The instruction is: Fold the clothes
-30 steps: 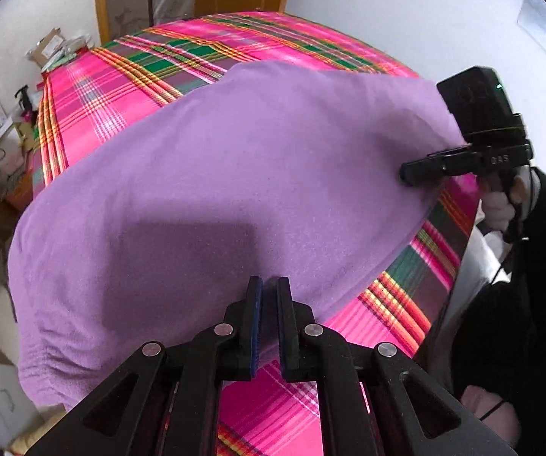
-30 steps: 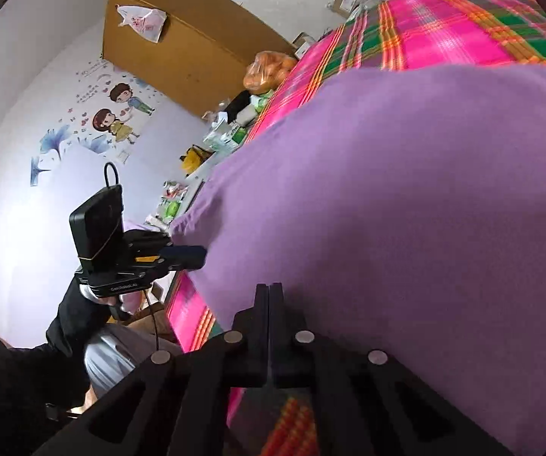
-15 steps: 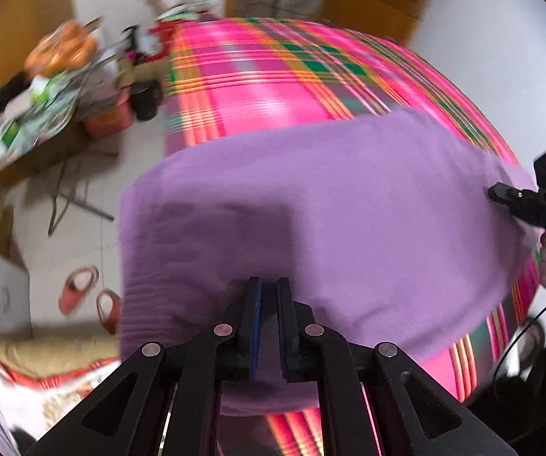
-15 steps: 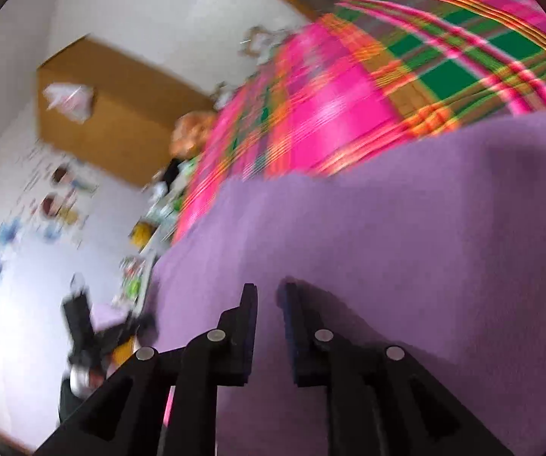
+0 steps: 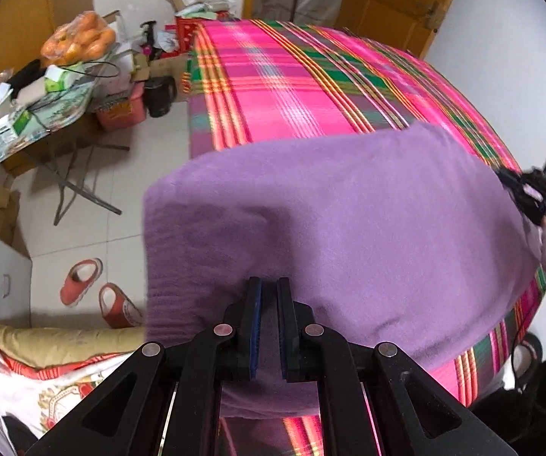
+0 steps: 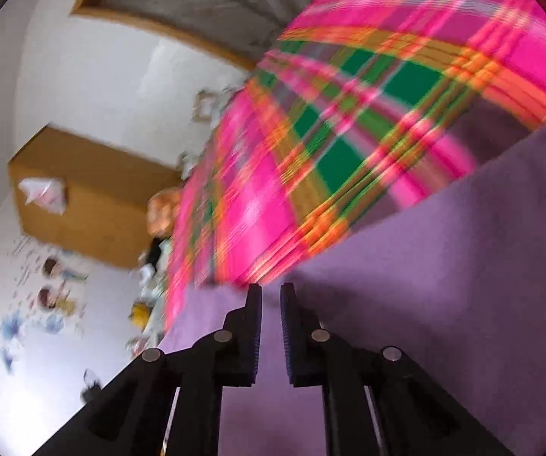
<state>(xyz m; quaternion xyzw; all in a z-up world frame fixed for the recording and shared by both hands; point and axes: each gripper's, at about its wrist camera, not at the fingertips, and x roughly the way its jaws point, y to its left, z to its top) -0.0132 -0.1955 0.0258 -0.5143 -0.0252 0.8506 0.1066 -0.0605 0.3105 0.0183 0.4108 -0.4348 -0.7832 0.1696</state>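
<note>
The purple garment (image 5: 349, 228) is lying across the near end of the plaid bed (image 5: 292, 83), its long axis running crosswise, ribbed hem overhanging left. The left claw (image 5: 267, 296) is pinching its near edge (narrow gap); the right claw (image 6: 271, 300) is hovering, slightly parted, empty.

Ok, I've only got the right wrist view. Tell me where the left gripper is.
Observer: The left gripper is at the cloth's near edge. Its jaws are nearly closed, with purple fabric between them.
Operator: Give me the cloth's left side.
Observer: It reaches past the bed's side edge, over the floor where two slippers lie.
Operator: Now place the right gripper from there.
Observer: The right gripper is at the cloth's far right corner. It is blurred, so its grip is unclear.
</note>
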